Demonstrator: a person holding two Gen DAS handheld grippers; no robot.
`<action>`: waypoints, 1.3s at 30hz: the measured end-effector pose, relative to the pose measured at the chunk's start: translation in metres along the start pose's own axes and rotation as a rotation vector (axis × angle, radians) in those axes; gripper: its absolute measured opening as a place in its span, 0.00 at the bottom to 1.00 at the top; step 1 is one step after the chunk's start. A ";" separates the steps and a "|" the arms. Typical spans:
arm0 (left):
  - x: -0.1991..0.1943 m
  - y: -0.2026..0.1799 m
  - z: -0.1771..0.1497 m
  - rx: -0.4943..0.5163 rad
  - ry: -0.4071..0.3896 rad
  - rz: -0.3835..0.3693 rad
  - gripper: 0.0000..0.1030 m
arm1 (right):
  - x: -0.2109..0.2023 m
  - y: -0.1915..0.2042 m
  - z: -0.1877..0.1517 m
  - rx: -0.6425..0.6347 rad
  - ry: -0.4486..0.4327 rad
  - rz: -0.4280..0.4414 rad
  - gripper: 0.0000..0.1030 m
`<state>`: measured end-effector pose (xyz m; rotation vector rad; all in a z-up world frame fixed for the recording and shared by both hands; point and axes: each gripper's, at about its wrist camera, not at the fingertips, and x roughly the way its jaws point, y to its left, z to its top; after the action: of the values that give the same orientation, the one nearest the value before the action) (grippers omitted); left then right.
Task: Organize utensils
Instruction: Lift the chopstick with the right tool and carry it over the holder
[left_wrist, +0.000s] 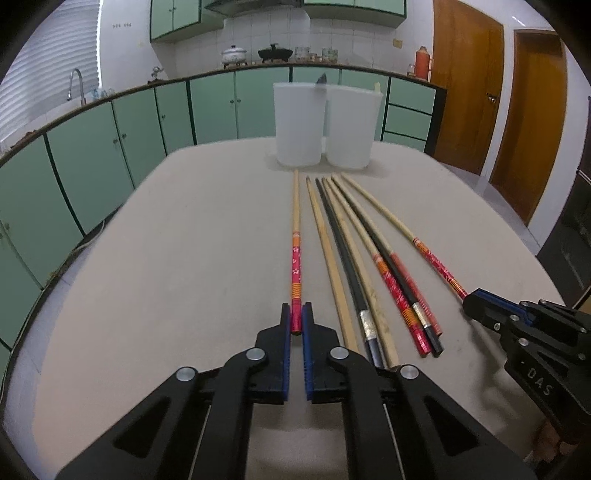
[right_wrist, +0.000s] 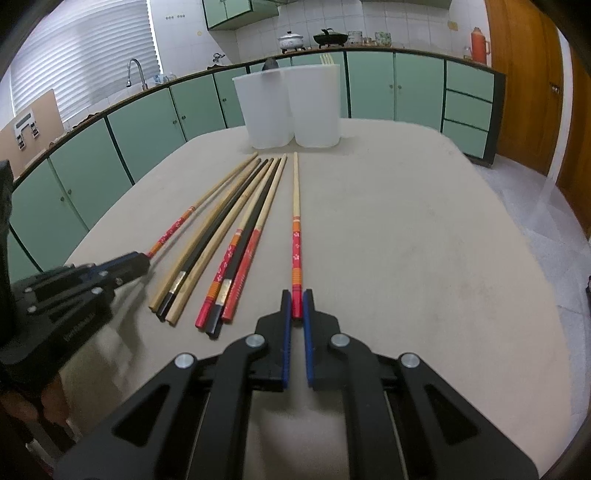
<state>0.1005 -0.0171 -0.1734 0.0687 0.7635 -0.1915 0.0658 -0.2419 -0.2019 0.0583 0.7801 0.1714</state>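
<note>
Beige surface (left_wrist: 184, 258) in green-cupboard kitchen (left_wrist: 92, 155). Left gripper (left_wrist: 296, 325) jaws pinch red-ended chopstick (left_wrist: 296, 236). Right gripper (right_wrist: 296, 310) jaws pinch another red-ended chopstick (right_wrist: 295, 206).

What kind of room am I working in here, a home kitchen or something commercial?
Most likely a home kitchen: green cabinets run under a long counter with a sink faucet, and a white pot and a dark wok sit on a stove against a tiled wall. The work surface is a beige table.
</note>
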 end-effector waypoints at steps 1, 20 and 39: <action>-0.007 0.000 0.004 0.008 -0.020 0.004 0.06 | -0.004 0.000 0.003 -0.007 -0.011 -0.003 0.05; -0.074 0.004 0.094 0.005 -0.260 -0.007 0.06 | -0.075 -0.014 0.092 -0.011 -0.230 0.019 0.05; -0.095 0.019 0.161 -0.036 -0.377 -0.067 0.06 | -0.101 -0.018 0.184 -0.026 -0.312 0.078 0.05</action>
<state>0.1468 -0.0056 0.0087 -0.0276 0.3932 -0.2459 0.1271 -0.2756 -0.0035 0.0889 0.4646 0.2395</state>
